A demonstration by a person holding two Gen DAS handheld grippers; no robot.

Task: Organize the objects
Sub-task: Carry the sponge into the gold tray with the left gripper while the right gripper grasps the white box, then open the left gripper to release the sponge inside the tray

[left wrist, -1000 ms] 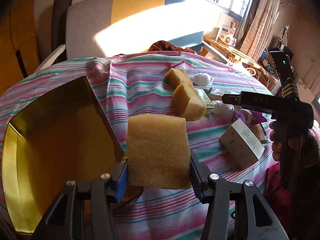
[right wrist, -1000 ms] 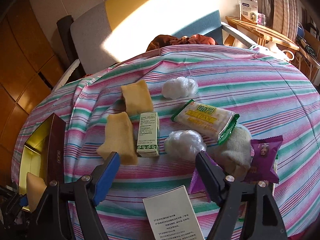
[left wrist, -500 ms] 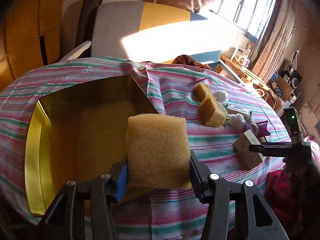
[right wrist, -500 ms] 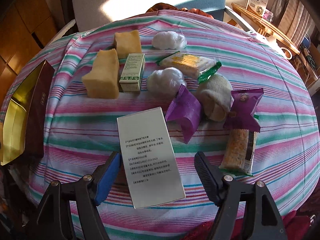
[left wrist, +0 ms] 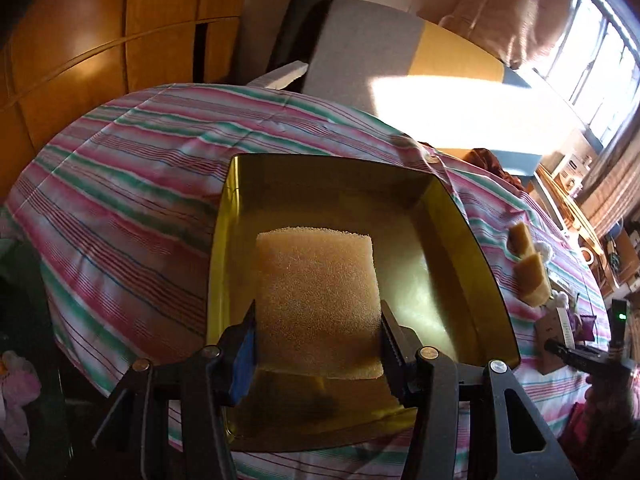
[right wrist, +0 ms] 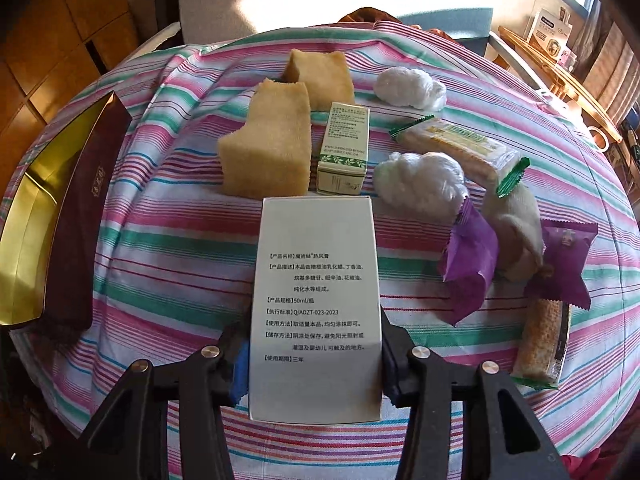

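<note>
My left gripper [left wrist: 316,340] is shut on a yellow sponge [left wrist: 316,300] and holds it over the open gold-lined box [left wrist: 486,264]. My right gripper [right wrist: 314,354] has its jaws against both sides of a white carton with printed text [right wrist: 316,300] that lies on the striped tablecloth. The gold-lined box, dark red outside, also shows at the left in the right wrist view [right wrist: 80,216]. Two more yellow sponges [right wrist: 268,152] lie behind the carton.
On the striped cloth lie a small green and white carton [right wrist: 344,148], two white plastic wads [right wrist: 420,182], a yellow biscuit pack [right wrist: 460,148], a cream sock [right wrist: 516,232], purple snack packs [right wrist: 468,260] and a cereal bar [right wrist: 540,340]. A sofa stands behind the table.
My left gripper carried the sponge left, from beside the box to over its inside. My right gripper came down and forward and its jaws closed around the white carton.
</note>
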